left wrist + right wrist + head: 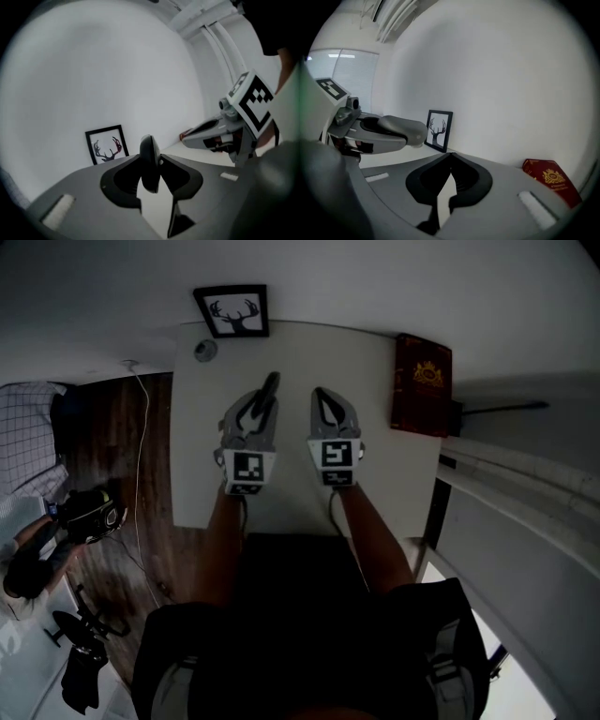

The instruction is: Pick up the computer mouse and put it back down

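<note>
— Anything between the jaws, going by the head view?
— Only a dark sliver in the left hand-held gripper (262, 401), above the white counter (202, 484).
— And in the left gripper view?
— Plainly clamped edge-on upon the computer mouse (149, 161), held up off the counter. Framed antler picture (107, 144) at 10 o'clock behind.
— The right hand-held gripper (325, 397)?
— Pressed together on nothing, seen in the right gripper view. Red book (553, 180) at 4 o'clock there, at 2 o'clock from overhead.
</note>
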Demonstrator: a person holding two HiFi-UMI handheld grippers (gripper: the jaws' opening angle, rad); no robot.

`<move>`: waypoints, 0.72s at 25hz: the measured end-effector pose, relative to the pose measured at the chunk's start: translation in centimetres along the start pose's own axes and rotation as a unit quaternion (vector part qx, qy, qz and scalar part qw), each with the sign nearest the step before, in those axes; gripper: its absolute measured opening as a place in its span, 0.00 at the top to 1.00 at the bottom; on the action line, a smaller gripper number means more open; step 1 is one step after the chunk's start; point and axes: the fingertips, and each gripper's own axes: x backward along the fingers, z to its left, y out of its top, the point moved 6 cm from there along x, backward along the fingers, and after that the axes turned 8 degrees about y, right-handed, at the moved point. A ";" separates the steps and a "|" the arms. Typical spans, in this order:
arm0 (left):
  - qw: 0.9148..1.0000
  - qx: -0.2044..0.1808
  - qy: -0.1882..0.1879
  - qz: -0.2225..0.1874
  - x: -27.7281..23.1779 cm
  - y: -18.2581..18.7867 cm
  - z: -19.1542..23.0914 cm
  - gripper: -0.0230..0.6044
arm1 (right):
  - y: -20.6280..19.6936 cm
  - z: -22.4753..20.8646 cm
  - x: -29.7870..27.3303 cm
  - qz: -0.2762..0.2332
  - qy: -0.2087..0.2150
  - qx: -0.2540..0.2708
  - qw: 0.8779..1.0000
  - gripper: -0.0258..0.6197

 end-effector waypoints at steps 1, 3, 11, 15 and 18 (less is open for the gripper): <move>1.000 0.020 0.020 -0.006 0.4 0.6 0.3 0.77 | 0.5 0.2 0.2 -0.009 -0.009 0.002 1.000 0.94; 0.997 0.060 0.050 -0.014 1.3 1.4 0.9 0.77 | 1.8 0.8 0.8 -0.034 -0.013 0.007 0.999 0.94; 0.989 0.106 0.100 -0.041 4.9 4.1 2.0 0.77 | 5.9 3.8 4.3 -0.094 -0.018 0.029 0.995 0.94; 0.987 0.102 0.097 -0.072 6.8 5.8 1.6 0.77 | 7.1 5.4 6.5 -0.128 -0.023 0.041 0.991 0.94; 0.987 0.107 0.089 -0.082 8.6 6.8 0.9 0.77 | 7.9 6.3 8.8 -0.134 -0.032 0.047 0.989 0.94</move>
